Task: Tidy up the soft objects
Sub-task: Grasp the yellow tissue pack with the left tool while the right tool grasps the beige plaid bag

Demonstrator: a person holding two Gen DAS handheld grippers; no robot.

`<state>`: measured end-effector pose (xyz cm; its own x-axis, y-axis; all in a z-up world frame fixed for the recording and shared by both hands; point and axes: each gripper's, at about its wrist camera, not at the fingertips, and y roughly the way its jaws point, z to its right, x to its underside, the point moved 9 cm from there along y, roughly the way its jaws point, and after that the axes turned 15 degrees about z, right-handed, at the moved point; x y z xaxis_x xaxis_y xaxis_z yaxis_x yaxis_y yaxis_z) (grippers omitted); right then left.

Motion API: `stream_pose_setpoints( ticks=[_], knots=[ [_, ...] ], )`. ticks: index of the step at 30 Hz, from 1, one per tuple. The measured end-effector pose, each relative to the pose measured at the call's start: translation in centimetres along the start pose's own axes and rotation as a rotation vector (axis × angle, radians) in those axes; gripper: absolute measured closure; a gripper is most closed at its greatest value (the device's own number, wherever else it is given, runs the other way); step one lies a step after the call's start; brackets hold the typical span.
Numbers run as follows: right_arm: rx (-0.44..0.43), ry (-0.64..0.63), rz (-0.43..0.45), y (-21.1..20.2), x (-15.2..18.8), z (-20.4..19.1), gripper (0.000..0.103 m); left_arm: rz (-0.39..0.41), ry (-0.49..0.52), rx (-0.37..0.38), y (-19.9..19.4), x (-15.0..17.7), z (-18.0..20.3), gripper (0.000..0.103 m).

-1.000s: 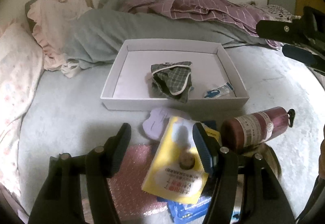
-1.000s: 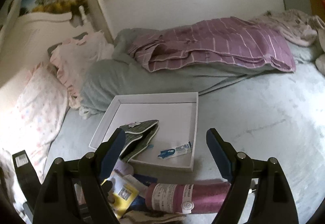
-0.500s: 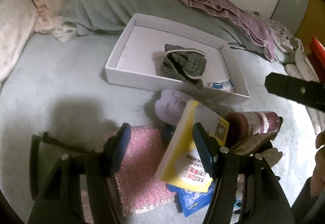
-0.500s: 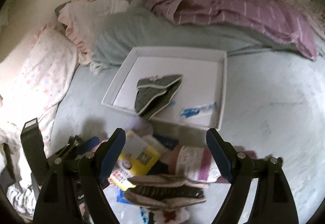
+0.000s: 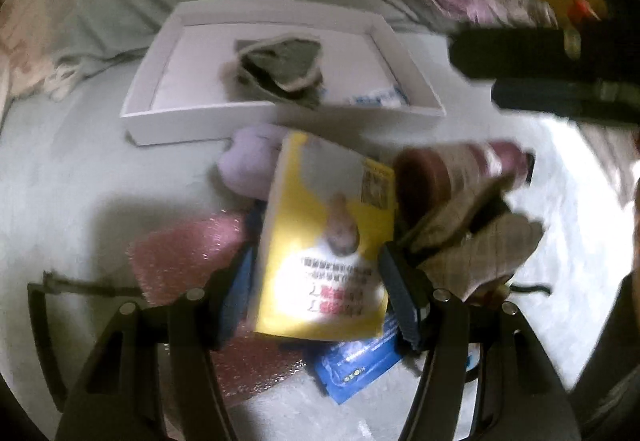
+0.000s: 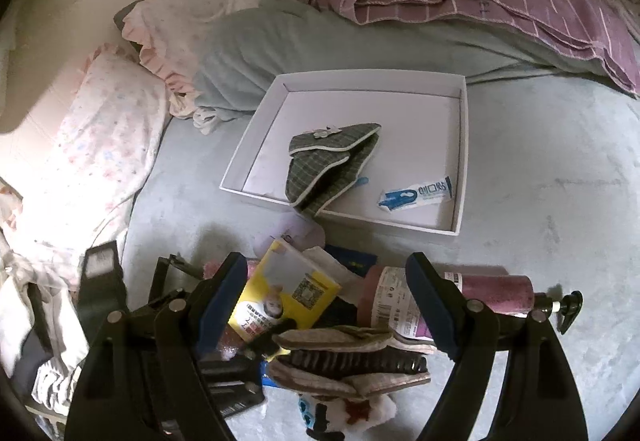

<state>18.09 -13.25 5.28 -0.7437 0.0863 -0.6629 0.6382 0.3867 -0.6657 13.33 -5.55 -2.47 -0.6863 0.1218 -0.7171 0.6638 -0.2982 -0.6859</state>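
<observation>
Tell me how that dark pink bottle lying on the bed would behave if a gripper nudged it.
The pink bottle lies on its side, so it would probably roll. It looks rigid, unlike the cloth items beside it. The soft bedding may slow it.

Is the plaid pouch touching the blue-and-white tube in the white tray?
Apart. The right wrist view shows bare tray floor between the plaid pouch and the tube inside the white tray.
</observation>
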Motion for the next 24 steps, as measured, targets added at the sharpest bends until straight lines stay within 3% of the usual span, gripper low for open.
stream_pose_setpoints(
  ticks=[2,8,11,16,24],
  knots=[
    [0.008,0.005,-0.022,0.1,0.2,0.4,0.021,-0.004,0.043,-0.030,0.4,0.2,0.3,0.039],
    [0.020,0.011,-0.092,0.2,1.2,1.2,0.021,0.001,0.036,-0.033,0.5,0.1,0.5,0.041],
    [0.025,0.002,-0.112,0.1,1.5,1.4,0.021,0.014,0.007,-0.032,-0.2,0.0,-0.1,0.051],
    [0.018,-0.041,-0.118,-0.3,1.8,0.8,0.021,0.067,-0.060,0.013,-1.5,-1.1,-1.0,0.080],
    [-0.014,-0.192,-0.172,0.1,3.6,-1.6,0.028,0.164,-0.110,0.041,-3.5,-2.6,-1.7,0.084]
  ],
)
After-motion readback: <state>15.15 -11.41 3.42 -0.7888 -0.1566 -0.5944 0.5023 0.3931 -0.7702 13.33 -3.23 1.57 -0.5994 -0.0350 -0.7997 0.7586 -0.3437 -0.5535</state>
